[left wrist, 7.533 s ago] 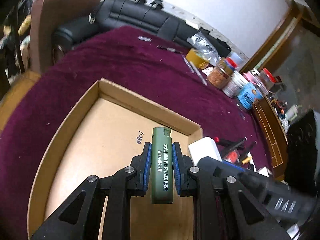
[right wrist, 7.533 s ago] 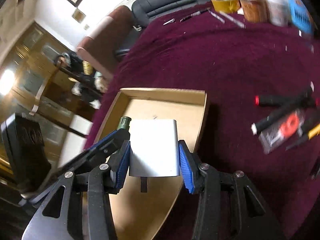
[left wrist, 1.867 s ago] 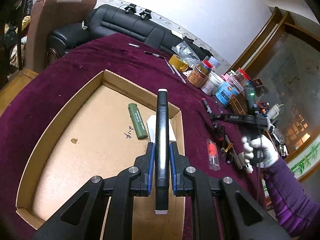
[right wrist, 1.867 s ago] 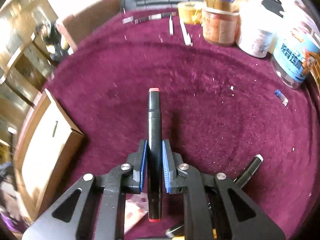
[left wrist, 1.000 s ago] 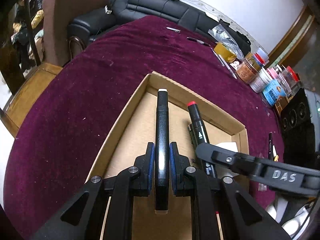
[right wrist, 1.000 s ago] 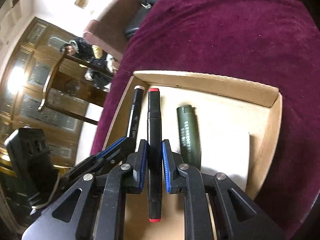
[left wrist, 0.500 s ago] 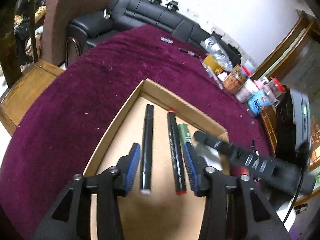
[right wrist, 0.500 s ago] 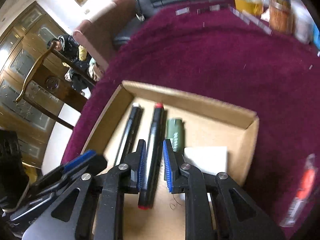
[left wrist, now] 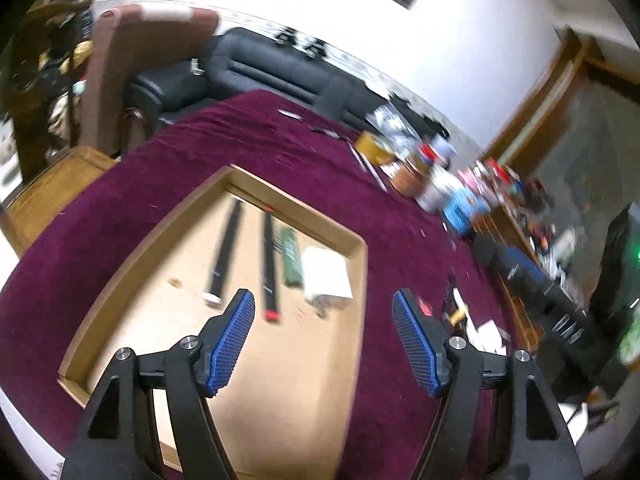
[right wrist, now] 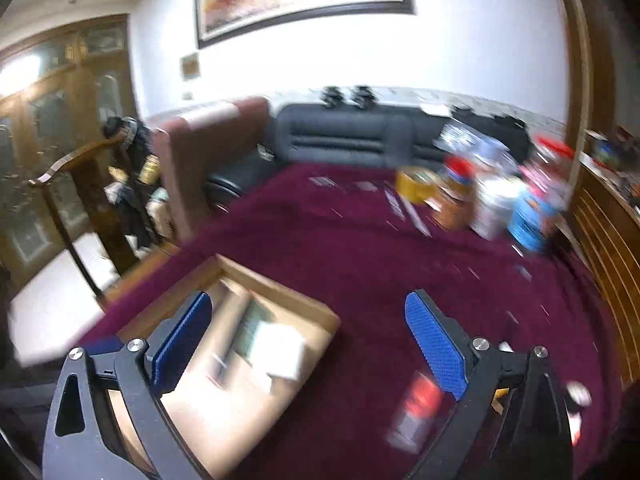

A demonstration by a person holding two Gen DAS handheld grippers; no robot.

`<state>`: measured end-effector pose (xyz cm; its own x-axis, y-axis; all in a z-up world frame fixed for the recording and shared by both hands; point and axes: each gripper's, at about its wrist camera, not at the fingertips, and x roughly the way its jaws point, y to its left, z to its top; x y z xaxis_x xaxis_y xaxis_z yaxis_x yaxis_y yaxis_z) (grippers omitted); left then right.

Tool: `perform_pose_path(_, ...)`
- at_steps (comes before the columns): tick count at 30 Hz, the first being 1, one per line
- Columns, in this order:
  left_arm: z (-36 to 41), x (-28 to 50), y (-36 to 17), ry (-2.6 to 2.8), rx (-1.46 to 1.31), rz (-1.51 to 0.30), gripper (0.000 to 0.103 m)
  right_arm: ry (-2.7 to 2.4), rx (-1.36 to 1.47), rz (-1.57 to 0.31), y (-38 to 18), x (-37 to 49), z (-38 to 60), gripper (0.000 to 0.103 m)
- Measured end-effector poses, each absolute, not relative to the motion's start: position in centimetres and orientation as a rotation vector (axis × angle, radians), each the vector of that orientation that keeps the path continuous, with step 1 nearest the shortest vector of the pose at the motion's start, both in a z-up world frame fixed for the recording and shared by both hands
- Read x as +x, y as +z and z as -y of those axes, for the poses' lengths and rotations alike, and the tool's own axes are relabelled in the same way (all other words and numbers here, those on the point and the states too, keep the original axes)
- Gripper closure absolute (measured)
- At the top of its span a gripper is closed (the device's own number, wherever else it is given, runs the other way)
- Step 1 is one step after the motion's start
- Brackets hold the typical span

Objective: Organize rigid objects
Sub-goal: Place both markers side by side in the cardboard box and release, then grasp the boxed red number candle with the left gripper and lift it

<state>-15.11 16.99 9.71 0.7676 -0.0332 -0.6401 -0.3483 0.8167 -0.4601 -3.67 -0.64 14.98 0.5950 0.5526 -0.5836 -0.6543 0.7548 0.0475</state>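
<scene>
A shallow cardboard box (left wrist: 168, 220) lies on the maroon tablecloth. In it lie a black marker with a white end (left wrist: 226, 252), a black marker with a red end (left wrist: 269, 264), a green lighter (left wrist: 290, 256) and a white block (left wrist: 326, 276), side by side. My left gripper (left wrist: 322, 340) is open and empty, raised above the box's near half. My right gripper (right wrist: 308, 346) is open and empty, above the box's right edge; the box (right wrist: 280, 292) is blurred in that view.
Several jars and tubs (left wrist: 440, 184) and a yellow tape roll (right wrist: 416, 184) stand at the table's far right. Loose pens and a red-capped packet (right wrist: 416, 412) lie right of the box. A black sofa (left wrist: 280, 76) and a brown chair (left wrist: 132, 60) stand behind the table.
Both grippers have let go of their markers, which now lie in the box. Both jaws have opened wide and both grippers have drawn back and up from the box.
</scene>
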Motion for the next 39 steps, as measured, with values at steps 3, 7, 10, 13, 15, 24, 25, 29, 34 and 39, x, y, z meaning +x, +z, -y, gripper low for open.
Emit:
perform_pose_path(3, -13.9, -14.0, 9.4, 0.122, -0.579, -0.720, 0.037, 0.592, -0.128, -0.656, 12.7, -2.4, 7.1, 0.005)
perform_pose_path(7, -9.8, -12.2, 8.5, 0.072, -0.552, -0.781, 0.037, 0.411, 0.006, -0.726, 10.4, 0.9, 16.7, 0.005)
perform_pose_path(10, -6.9, -10.8, 7.8, 0.039, -0.527, -0.834, 0.037, 0.327, 0.081, -0.731, 9.7, 1.9, 21.4, 0.005)
perform_pose_path(13, -4.4, -9.4, 7.5, 0.044, -0.464, -0.867, 0.037, 0.264, 0.131, -0.696, 8.7, 2.7, 24.5, 0.005)
perform_pose_path(15, -3.3, -8.5, 7.6, 0.053, -0.424, -0.873, 0.037, 0.240, 0.153, -0.690, 7.5, 3.3, 26.4, 0.005)
perform_pose_path(24, 1.1, -0.8, 5.4, 0.067, -0.229, -0.890, 0.038, 0.267, 0.280, -0.729, 5.6, 4.4, 28.4, 0.005)
perform_pose_path(25, 1.3, 0.1, 4.8, 0.071, -0.212, -0.902, 0.038, 0.271, 0.274, -0.736, 5.5, 4.4, 28.2, 0.005)
perform_pose_path(29, 2.1, 3.4, 1.9, 0.087, -0.174, -0.972, 0.050, 0.278, 0.264, -0.736, 5.3, 4.2, 28.1, 0.005)
perform_pose_path(34, 2.8, 3.1, 1.3, 0.072, -0.124, -0.978, 0.080, 0.275, 0.279, -0.751, 4.9, 4.3, 28.5, 0.005)
perform_pose_path(39, 2.0, -0.1, 3.5, 0.084, -0.159, -0.909, 0.080, 0.273, 0.288, -0.769, 4.6, 4.6, 28.7, 0.005)
